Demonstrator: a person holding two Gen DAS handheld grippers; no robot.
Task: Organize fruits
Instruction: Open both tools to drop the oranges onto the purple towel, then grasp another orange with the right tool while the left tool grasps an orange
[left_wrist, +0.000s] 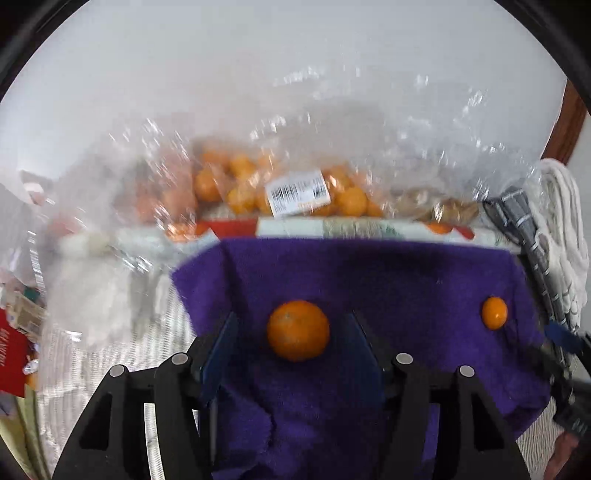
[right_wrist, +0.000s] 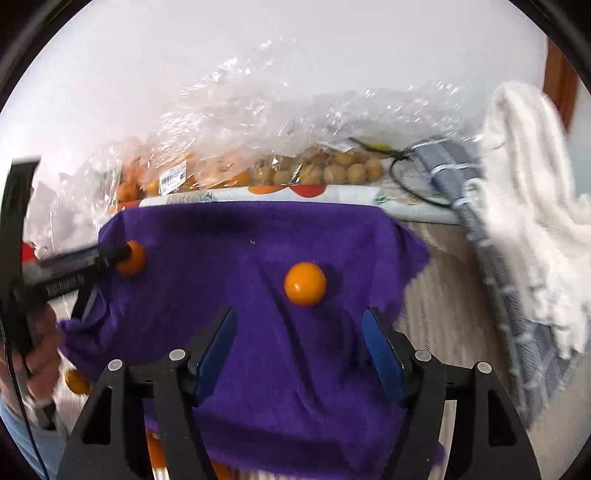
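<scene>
On purple cloth (left_wrist: 369, 273): your left gripper (left_wrist: 291, 325) jaws open around orange (left_wrist: 297, 329); right gripper (right_wrist: 299, 325) jaws open behind small orange (right_wrist: 305, 283).

A fuzzy, matt purple terry cloth (right_wrist: 258, 236) lies spread out, its nap rough and its right edge frayed. On it rest a round orange fruit with a dull, finely pitted peel (left_wrist: 298, 329) and a smaller orange fruit with a smooth, glossy skin (right_wrist: 305, 283). Behind them, crinkled clear plastic bags (right_wrist: 258, 110) glint with highlights; one carries a white paper barcode label (left_wrist: 297, 191). At the right hangs a thick, white knitted cloth (right_wrist: 524, 206) beside a grey checked woven fabric (right_wrist: 491, 258). The black matt plastic hand-held gripper (right_wrist: 299, 334) bears smooth blue pads (right_wrist: 382, 354) and shiny metal pins.
</scene>
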